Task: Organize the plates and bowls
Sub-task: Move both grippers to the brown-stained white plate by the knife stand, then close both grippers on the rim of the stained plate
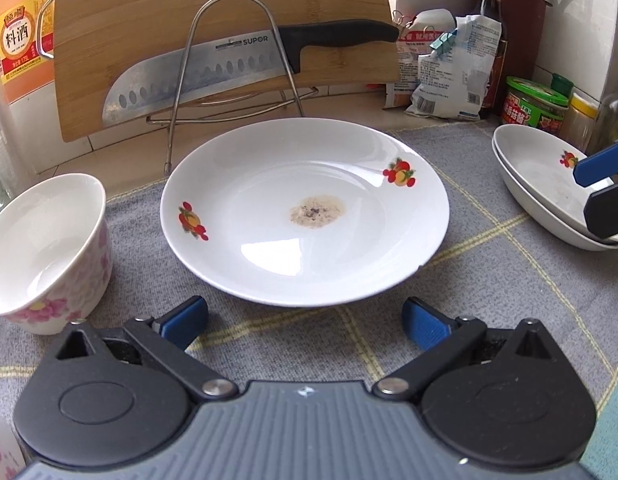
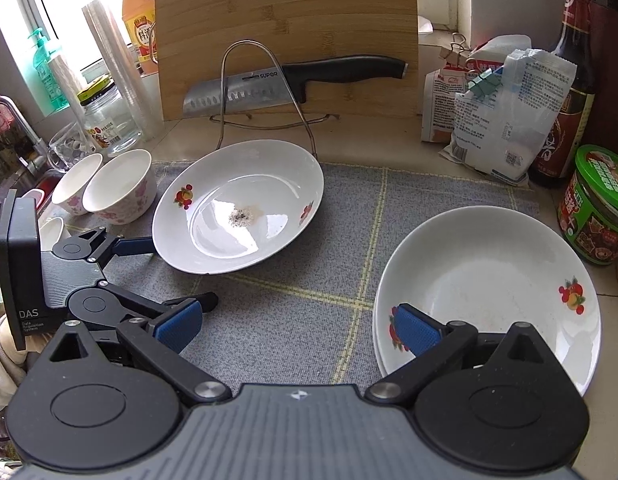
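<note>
A white plate with fruit prints and a brown stain (image 1: pixel 305 212) lies on the grey mat; it also shows in the right wrist view (image 2: pixel 239 208). My left gripper (image 1: pixel 305 322) is open just in front of its near rim, empty; in the right wrist view it (image 2: pixel 177 270) sits at the plate's left side. Two stacked white plates (image 2: pixel 489 292) lie at the right, also in the left wrist view (image 1: pixel 545 184). My right gripper (image 2: pixel 297 330) is open, its right finger over the stack's near rim. Two floral bowls (image 2: pixel 121 188) stand at the left; one shows in the left wrist view (image 1: pixel 45 248).
A bamboo cutting board (image 2: pixel 285 32) and a knife (image 2: pixel 293 80) in a wire rack stand behind the plate. Sauce bottle (image 2: pixel 569 92), seasoning bags (image 2: pixel 505 120) and a green jar (image 2: pixel 597 204) stand at the right. Glass jar (image 2: pixel 109 120) and a sink tap (image 2: pixel 21 128) are at the left.
</note>
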